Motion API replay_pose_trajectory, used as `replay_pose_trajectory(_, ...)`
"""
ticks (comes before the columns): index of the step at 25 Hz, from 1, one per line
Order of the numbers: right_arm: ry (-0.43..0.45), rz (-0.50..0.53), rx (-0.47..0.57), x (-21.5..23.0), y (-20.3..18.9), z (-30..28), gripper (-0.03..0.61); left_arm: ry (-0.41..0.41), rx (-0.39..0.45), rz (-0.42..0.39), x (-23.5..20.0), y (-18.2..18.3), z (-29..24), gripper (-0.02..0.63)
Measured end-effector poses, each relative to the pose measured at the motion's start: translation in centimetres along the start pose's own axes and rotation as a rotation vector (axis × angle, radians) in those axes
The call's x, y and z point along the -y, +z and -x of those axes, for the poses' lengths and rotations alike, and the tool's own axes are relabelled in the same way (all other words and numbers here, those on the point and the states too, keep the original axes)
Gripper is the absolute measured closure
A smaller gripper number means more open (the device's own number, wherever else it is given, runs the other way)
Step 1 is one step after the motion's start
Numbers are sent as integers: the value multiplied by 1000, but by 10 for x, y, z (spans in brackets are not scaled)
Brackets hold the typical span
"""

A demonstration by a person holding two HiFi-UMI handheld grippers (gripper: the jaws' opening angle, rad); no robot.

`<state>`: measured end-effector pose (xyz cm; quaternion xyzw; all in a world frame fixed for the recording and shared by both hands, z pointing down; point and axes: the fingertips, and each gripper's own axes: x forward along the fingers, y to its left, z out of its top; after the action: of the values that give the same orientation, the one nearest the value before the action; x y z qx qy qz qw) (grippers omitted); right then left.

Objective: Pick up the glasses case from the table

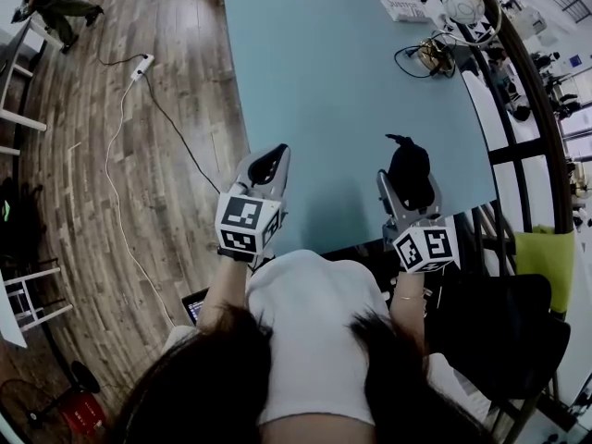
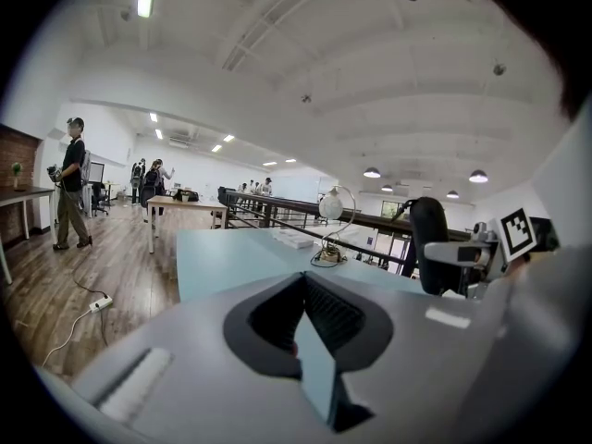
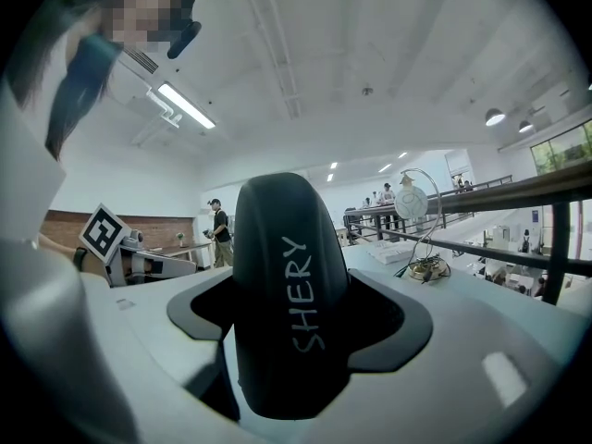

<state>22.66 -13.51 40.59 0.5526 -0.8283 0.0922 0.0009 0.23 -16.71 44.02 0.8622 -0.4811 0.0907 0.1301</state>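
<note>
A person at the table wears a white short-sleeved top [image 1: 310, 331], with long dark hair [image 1: 199, 387] over both shoulders and a thin bracelet [image 1: 409, 298] at the right wrist. The left gripper [image 1: 268, 165] and right gripper [image 1: 396, 192] have pale grey moulded shells with black-lined jaw recesses. The left cube [image 1: 246, 225] and right cube [image 1: 425, 248] are white, printed with black square markers.

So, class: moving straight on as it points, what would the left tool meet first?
Nothing close: the left tool points along bare table. The white papers at the far end lie nearest that line, though depth is unclear.
</note>
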Motion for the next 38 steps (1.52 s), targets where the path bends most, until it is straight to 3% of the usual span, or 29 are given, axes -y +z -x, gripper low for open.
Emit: replay_pose_trajectory(38,4,9,-45,-6,-11,-4,235,6,-8,8,-3,-3,1,557)
